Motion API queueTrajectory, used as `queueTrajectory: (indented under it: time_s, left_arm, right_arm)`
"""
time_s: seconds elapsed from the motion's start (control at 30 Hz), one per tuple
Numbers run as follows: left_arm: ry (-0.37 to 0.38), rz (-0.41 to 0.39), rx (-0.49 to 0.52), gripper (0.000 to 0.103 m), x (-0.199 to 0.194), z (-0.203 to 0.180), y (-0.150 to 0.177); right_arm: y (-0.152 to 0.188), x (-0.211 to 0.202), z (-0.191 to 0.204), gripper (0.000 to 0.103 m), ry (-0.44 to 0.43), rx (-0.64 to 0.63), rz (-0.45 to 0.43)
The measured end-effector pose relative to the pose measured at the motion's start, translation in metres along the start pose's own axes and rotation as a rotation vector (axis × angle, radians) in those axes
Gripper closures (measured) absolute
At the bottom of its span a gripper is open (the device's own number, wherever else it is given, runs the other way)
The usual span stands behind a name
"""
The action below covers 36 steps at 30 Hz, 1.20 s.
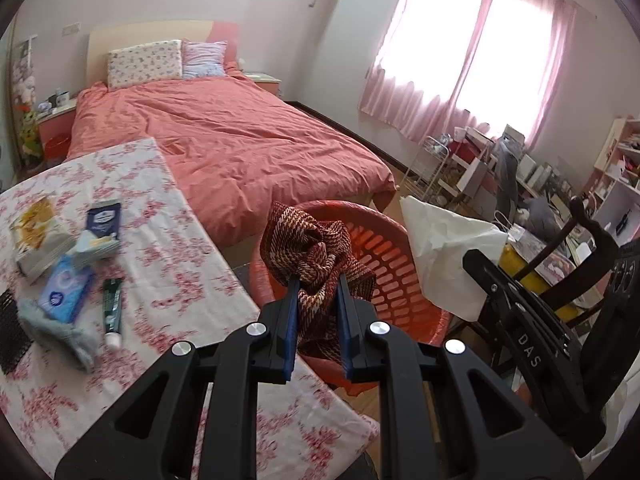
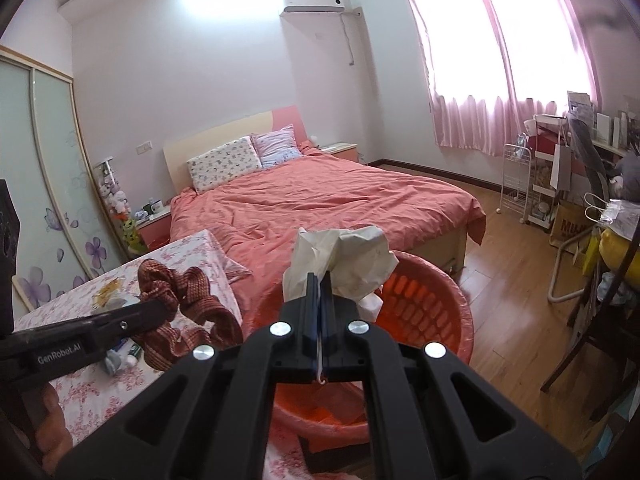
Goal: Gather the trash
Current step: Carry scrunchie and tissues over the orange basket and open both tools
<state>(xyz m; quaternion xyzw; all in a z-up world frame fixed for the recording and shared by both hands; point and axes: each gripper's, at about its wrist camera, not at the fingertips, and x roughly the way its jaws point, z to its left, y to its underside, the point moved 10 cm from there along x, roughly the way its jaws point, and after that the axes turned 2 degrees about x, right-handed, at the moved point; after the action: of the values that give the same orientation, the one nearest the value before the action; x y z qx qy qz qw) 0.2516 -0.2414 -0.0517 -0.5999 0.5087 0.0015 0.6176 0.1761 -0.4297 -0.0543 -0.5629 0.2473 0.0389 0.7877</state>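
My left gripper [image 1: 318, 280] is shut on a crumpled red-and-cream woven cloth [image 1: 316, 240] and holds it over the near rim of an orange perforated plastic basket [image 1: 384, 256]. My right gripper [image 2: 319, 280] is shut on a crumpled white paper sheet [image 2: 344, 256] and holds it above the same basket [image 2: 424, 304]. The paper also shows at the right in the left wrist view [image 1: 444, 248]. The cloth and left gripper show at the left in the right wrist view [image 2: 180, 300].
A table with a pink floral cloth [image 1: 168, 264] holds tissue packs [image 1: 66, 288], a dark blue box [image 1: 104, 220], a green tube [image 1: 113, 308], a grey sock [image 1: 60, 332]. A bed with a coral duvet [image 1: 240, 136] stands behind. Cluttered shelves and a chair [image 1: 560, 216] stand at the right.
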Motion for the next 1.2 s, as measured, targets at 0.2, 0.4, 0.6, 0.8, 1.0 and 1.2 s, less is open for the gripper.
queueTrajectory:
  time_s: [0.2, 0.4, 0.6, 0.8, 1.0, 1.2]
  left_arm:
    - [0.017, 0.026, 0.014, 0.086, 0.018, -0.013, 0.001]
    - [0.028, 0.054, 0.011, 0.086, 0.034, -0.021, 0.004]
    - [0.028, 0.084, 0.019, 0.084, 0.049, -0.030, 0.008]
    - [0.017, 0.127, 0.000, 0.070, 0.062, -0.028, 0.018]
    - [-0.016, 0.142, -0.021, 0.060, 0.058, -0.013, 0.026]
    - [-0.097, 0.106, -0.027, 0.050, 0.035, 0.017, 0.026]
  right_arm:
    - [0.000, 0.010, -0.015, 0.101, 0.012, 0.018, 0.001]
    - [-0.002, 0.022, -0.028, 0.101, 0.014, 0.041, 0.007]
    - [0.000, 0.035, -0.031, 0.099, 0.007, 0.068, 0.023]
    - [0.006, 0.052, -0.039, 0.081, -0.004, 0.111, 0.069]
    - [0.012, 0.050, -0.045, 0.072, 0.027, 0.106, 0.071]
    - [0.014, 0.045, -0.035, 0.061, 0.043, 0.064, 0.071]
